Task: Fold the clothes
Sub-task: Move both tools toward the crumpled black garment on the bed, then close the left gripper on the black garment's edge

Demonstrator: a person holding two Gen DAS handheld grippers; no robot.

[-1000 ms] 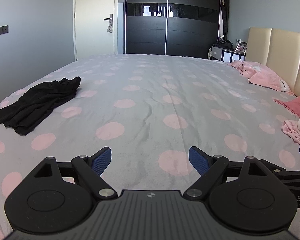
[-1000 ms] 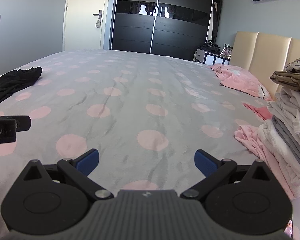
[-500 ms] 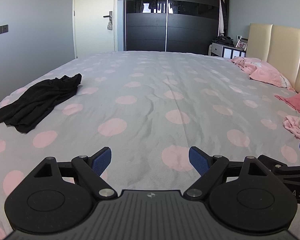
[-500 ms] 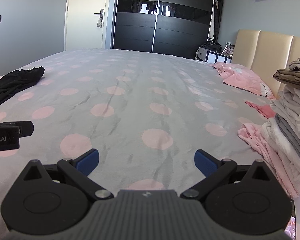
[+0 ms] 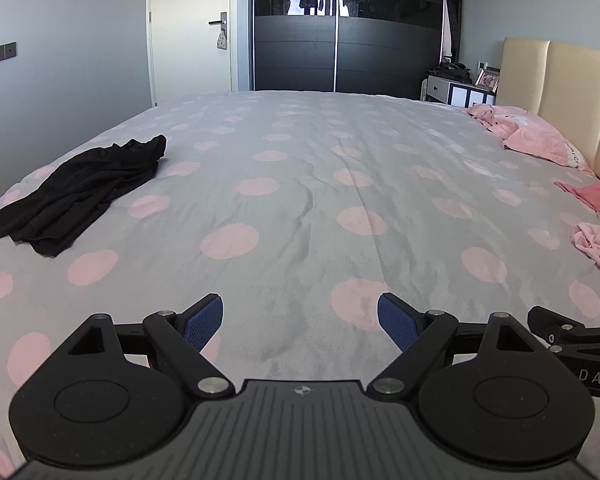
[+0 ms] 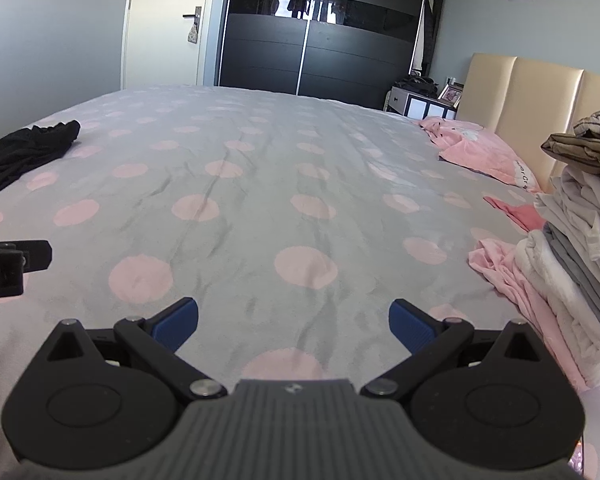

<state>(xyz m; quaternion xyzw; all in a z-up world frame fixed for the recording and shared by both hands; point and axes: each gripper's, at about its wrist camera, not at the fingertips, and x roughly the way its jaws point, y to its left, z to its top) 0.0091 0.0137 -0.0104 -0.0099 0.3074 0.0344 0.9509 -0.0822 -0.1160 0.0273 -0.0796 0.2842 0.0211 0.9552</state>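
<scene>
right gripper side: "DAS", cut off by frame edge
left gripper side: "ot.AI", partly cut off
pink pillow print: too small to read

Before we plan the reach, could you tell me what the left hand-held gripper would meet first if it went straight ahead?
Probably only the bedspread: the left hand-held gripper is open and empty, the black garment lies off to its left, and no clothing lies ahead.

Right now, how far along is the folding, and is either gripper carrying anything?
Done, it seems: a black garment lies roughly folded at the bed's left. In hand: nothing; left gripper and right gripper are open over bare duvet. Left: the clothes pile on the right, apparently unsorted.
</scene>
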